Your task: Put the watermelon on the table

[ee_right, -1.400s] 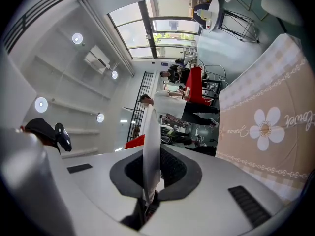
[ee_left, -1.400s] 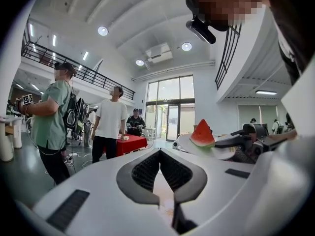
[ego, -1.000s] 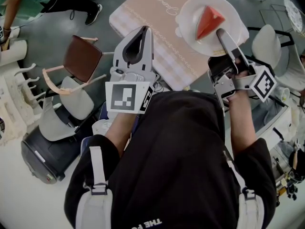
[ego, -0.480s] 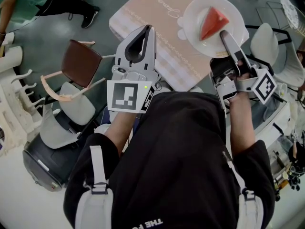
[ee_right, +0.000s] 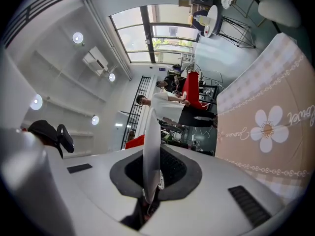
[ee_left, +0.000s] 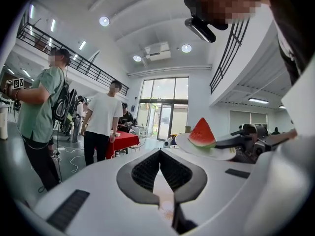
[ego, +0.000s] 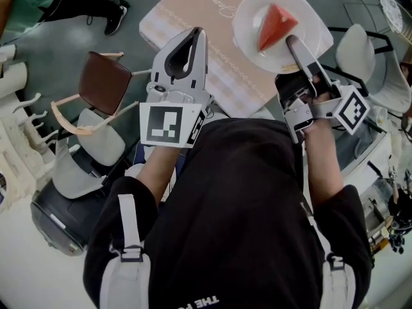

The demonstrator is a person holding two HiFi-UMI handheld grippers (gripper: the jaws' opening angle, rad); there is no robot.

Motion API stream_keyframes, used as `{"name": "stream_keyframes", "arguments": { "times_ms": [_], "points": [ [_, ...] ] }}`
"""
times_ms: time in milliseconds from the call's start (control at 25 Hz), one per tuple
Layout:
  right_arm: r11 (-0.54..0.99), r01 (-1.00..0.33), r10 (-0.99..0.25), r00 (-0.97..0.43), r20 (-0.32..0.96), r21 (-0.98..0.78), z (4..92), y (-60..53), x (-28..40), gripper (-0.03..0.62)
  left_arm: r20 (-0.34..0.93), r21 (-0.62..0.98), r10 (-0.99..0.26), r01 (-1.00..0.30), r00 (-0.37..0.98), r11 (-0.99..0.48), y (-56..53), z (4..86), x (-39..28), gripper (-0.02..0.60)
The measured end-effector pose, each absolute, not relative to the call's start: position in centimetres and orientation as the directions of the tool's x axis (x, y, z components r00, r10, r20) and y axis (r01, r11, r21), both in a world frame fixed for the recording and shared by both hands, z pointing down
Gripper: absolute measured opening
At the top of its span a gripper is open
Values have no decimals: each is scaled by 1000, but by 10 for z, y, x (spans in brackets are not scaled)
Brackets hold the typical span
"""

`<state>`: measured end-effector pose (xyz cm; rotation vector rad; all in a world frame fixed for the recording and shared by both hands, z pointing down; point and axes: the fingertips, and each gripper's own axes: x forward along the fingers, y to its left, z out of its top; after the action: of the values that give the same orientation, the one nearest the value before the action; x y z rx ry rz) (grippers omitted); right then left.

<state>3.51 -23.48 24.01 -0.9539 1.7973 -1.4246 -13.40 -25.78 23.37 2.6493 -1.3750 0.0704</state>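
Note:
A red watermelon slice (ego: 275,26) lies on a white plate (ego: 248,15), which hangs over the table's beige flowered cloth (ego: 199,18). My right gripper (ego: 293,42) is shut on the plate's near rim. In the right gripper view the plate (ee_right: 150,132) stands edge-on between the jaws, with the cloth (ee_right: 266,127) at the right. My left gripper (ego: 192,36) is held beside it to the left, shut with nothing in it, over the table's near edge. The left gripper view shows its tips (ee_left: 160,152) touching, and the slice (ee_left: 202,133) on the plate (ee_left: 189,145) ahead to the right.
A brown-seated chair (ego: 103,79) stands left of the table, with a white chair (ego: 87,150) and a dark case (ego: 58,205) nearer me. More white chairs (ego: 357,47) stand at the right. People (ee_left: 42,112) stand by a red table (ee_left: 120,140) further off.
The whole head view has shifted a little, so plate and grippers sit slightly further left. The right gripper keeps its hold on the plate; the left stays shut.

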Motion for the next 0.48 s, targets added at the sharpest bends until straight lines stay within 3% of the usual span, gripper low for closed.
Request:
{"name": "stream_keyframes", "arguments": {
  "times_ms": [480],
  "points": [
    [167, -105, -775, -628, -65, -980, 253, -268, 56, 18, 138, 81, -860, -871, 491, -484, -270, 235, -112, 11]
  ]
}}
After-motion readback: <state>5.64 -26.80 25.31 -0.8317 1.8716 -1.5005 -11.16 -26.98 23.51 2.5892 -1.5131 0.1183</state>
